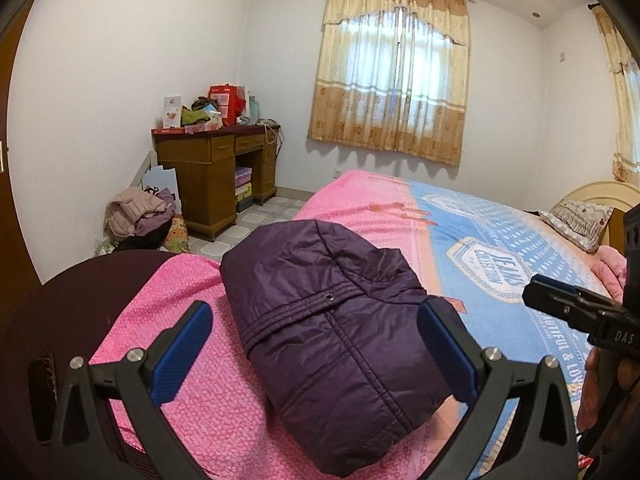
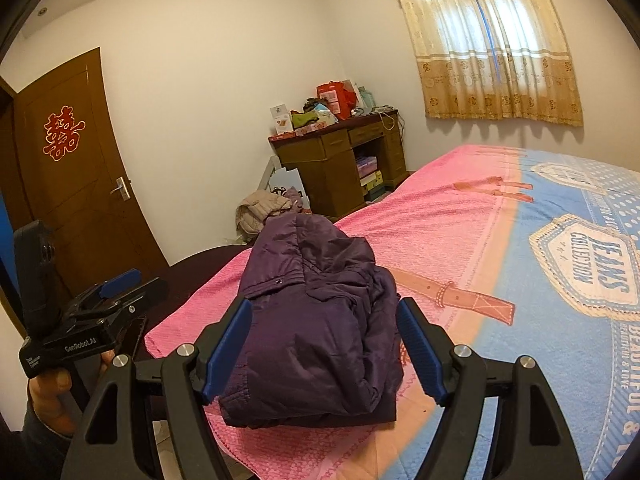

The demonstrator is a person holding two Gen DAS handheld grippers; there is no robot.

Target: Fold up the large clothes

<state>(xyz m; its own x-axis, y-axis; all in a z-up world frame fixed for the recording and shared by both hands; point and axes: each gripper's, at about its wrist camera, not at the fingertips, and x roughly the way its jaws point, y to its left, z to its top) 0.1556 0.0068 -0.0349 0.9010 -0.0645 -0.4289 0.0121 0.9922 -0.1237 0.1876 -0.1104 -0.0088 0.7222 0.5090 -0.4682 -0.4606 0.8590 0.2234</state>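
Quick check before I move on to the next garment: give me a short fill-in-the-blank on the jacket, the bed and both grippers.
1. The folded jacket is coloured ____.
2. It lies on the ____ part of the bedspread.
3. The left gripper and right gripper both have their jaws ____, gripping nothing.
4. The desk stands below and left of the ____.

Missing words: purple; pink; open; window

Bedspread (image 2: 520,240): "JEANS COLLECTION"; left claw (image 2: 120,280): "GenRobot.AI".

The dark purple padded jacket (image 1: 332,320) lies folded into a compact bundle on the pink bedspread (image 1: 192,400).
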